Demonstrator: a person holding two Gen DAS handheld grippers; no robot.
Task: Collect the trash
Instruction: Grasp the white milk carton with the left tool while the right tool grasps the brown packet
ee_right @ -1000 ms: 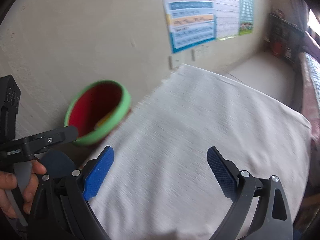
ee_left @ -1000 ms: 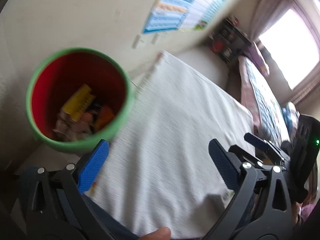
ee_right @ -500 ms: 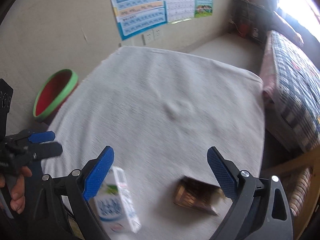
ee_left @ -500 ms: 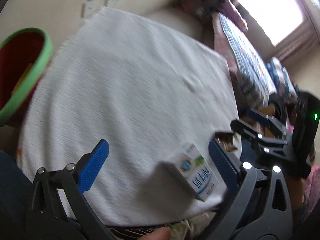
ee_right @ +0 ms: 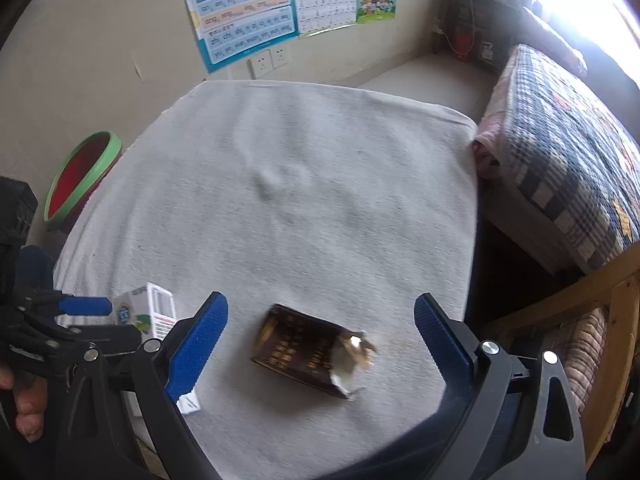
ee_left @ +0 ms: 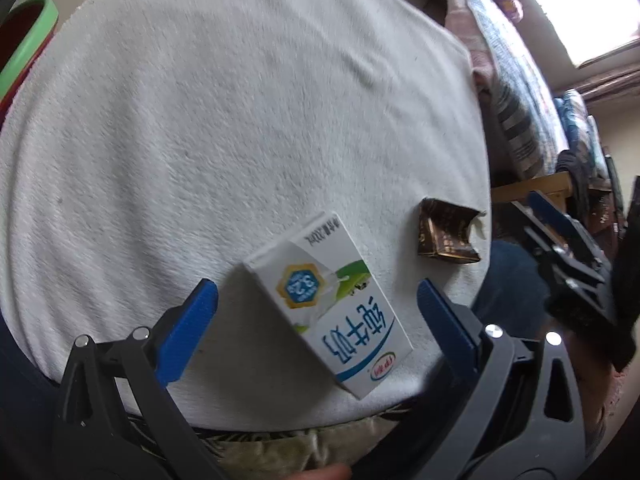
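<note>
The left gripper is spread wide, its blue pads on either side of a white milk carton without touching it. The carton lies flat near the front edge of a desk covered in pale cloth, with its printed face up. In the right wrist view the carton shows partly behind the left gripper, which reaches in from the left side with a hand behind it.

The right gripper is also spread wide and holds nothing. Between its pads lies a brown wrapper, torn open at its right end, where the silvery inside shows. The wrapper rests on the desk close to the front right corner; in the left wrist view the wrapper lies just right of the carton, apart from it.

A red bin with a green rim stands beside the desk's left edge, by the wall. A bed with a checked cover stands to the right, and posters hang on the far wall.
</note>
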